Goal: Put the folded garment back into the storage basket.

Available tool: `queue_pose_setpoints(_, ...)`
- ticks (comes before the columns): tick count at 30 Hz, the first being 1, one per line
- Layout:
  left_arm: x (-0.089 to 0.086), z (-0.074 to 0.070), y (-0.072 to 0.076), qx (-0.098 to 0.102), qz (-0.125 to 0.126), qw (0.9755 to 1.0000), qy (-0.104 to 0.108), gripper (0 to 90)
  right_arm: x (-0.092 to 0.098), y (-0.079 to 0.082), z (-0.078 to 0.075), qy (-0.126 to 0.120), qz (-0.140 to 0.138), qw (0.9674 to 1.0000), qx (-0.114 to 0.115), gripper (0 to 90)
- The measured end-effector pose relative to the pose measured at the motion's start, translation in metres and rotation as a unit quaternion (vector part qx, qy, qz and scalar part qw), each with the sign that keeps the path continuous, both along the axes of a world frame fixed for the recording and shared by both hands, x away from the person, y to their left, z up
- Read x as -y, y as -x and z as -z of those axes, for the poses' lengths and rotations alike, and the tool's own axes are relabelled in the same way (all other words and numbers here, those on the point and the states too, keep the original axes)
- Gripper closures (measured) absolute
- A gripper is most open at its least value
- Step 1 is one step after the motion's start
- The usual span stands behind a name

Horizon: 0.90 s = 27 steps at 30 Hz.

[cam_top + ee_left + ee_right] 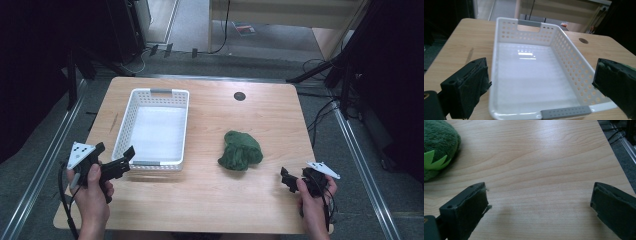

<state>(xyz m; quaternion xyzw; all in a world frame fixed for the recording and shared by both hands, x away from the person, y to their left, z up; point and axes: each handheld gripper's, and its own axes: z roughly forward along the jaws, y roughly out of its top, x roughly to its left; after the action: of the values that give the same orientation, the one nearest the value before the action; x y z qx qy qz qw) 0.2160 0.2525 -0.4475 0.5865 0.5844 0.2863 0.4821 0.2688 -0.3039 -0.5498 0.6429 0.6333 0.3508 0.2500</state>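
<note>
Wooden counter [210,195] carries a green plush toy [240,150] right of the empty white basket [131,107]. Both grippers, left gripper [116,161] and right gripper [286,178], hover with jaws spread; approach the toy's bulk squarely.

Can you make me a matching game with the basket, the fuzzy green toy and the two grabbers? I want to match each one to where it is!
Things:
1. white basket
2. green plush toy
3. left gripper
4. right gripper

Places:
A. near the table's front right corner, open over bare wood
B. lying on the wood at the middle right of the table
C. at the basket's near end, open
D. standing on the left half of the table, nothing inside

Pairs: 1-D, 2-B, 3-C, 4-A
</note>
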Motion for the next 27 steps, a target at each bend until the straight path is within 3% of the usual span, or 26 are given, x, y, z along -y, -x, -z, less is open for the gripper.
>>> queue_pose_setpoints(7,0.027,-0.004,-0.014,-0.009,0.033,0.9994,-0.003,0.6,0.0,0.0,0.0,-0.001,-0.001,1.0,-0.001,1.3)
queue_pose_setpoints(17,0.068,-0.007,-0.033,-0.005,0.07,0.9975,-0.002,0.6,0.0,0.0,0.0,-0.001,-0.001,1.0,0.0,1.3)
queue_pose_setpoints(27,0.091,-0.004,-0.045,-0.013,0.093,0.9955,-0.002,0.6,0.0,0.0,0.0,-0.002,-0.001,1.0,0.0,1.3)
